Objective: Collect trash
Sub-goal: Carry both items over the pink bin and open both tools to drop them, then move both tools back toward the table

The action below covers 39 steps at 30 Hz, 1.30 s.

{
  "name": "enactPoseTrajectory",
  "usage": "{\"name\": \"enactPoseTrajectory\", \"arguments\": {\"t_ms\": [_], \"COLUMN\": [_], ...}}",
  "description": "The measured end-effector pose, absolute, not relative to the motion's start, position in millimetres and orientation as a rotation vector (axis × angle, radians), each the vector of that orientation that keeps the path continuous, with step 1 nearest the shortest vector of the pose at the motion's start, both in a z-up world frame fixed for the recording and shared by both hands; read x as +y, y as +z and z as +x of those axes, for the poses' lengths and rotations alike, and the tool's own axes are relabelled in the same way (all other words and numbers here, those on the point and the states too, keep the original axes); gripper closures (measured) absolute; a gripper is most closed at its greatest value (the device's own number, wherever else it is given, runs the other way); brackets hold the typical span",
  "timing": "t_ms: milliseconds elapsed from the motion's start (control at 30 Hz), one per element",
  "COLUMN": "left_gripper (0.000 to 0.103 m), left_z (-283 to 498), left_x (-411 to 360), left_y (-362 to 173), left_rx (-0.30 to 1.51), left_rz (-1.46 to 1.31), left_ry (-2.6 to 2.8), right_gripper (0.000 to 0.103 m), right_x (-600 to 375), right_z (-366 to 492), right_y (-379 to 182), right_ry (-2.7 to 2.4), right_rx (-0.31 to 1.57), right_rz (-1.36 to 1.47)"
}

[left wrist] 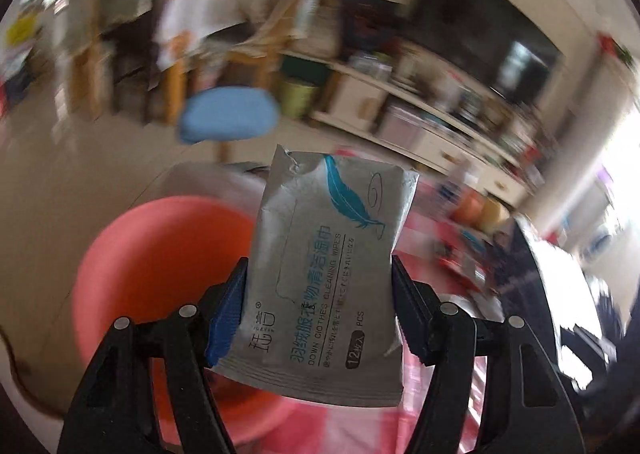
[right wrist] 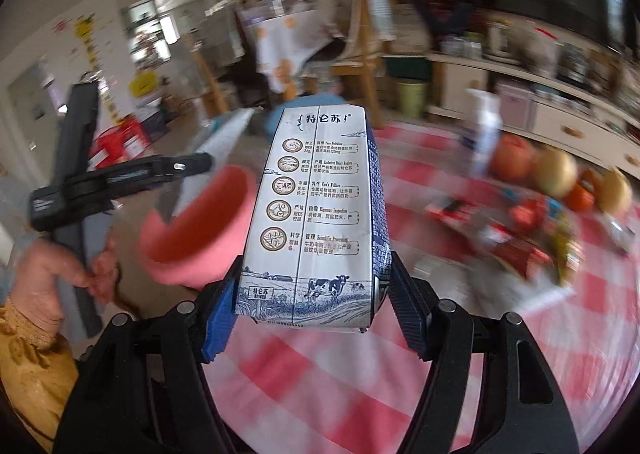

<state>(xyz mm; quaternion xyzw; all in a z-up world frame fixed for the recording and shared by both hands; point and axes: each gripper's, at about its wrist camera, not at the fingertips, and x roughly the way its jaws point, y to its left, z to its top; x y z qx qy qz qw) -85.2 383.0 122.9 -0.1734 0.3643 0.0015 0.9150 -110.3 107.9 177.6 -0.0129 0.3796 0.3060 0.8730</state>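
Observation:
My left gripper [left wrist: 318,306] is shut on a silver wet-wipes packet [left wrist: 324,262] with a blue feather print, held upright between both pads. Below and to its left is a pink plastic bin [left wrist: 156,278], round and open-topped. In the right wrist view my right gripper [right wrist: 310,318] is shut on a white and blue milk carton [right wrist: 316,214] that points away from the camera. The pink bin [right wrist: 200,230] lies just left of the carton, past the table edge. The left gripper [right wrist: 120,174] shows at the left of that view, held by a hand [right wrist: 52,274] in a yellow sleeve.
A red and white checked tablecloth [right wrist: 460,334] covers the table. Fruit [right wrist: 556,174], wrappers [right wrist: 520,238] and a white bottle [right wrist: 484,134] lie at its far right. Beyond stand a blue stool [left wrist: 228,116], wooden chairs [left wrist: 176,66], a green waste bin [right wrist: 412,94] and a long white shelf unit [left wrist: 420,122].

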Motion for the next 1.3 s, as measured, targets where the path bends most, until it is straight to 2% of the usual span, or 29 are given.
{"name": "enactPoseTrajectory", "arguments": {"t_ms": [200,333,400,467,633,1133,1300], "left_gripper": [0.035,0.029,0.024,0.019,0.014,0.012,0.008], "left_z": [-79,-73,-72,-74,-82,-73,-68], "left_x": [449,473,479,486,488,423,391], "left_y": [91,79,75,73,83,104,118], "left_rx": [0.801,0.861,0.883,0.894,0.860,0.761,0.730], "left_rz": [-0.515,-0.539,-0.510,-0.499,-0.499,-0.530,-0.529], "left_ry": [0.165,0.282,0.362,0.412,0.427,0.121,0.030], "right_gripper": [0.034,0.034,0.031,0.023,0.016,0.015,0.010], "right_x": [197,243,262,270,247,149,115], "right_z": [-97,-87,-82,-75,-77,-110,-119], "right_y": [176,169,161,153,141,123,122], "right_ry": [0.760,0.788,0.789,0.763,0.727,0.549,0.502], "right_rx": [0.803,0.804,0.808,0.824,0.839,0.756,0.718], "right_rz": [-0.074,-0.122,-0.160,-0.166,-0.106,-0.232,-0.221]}}
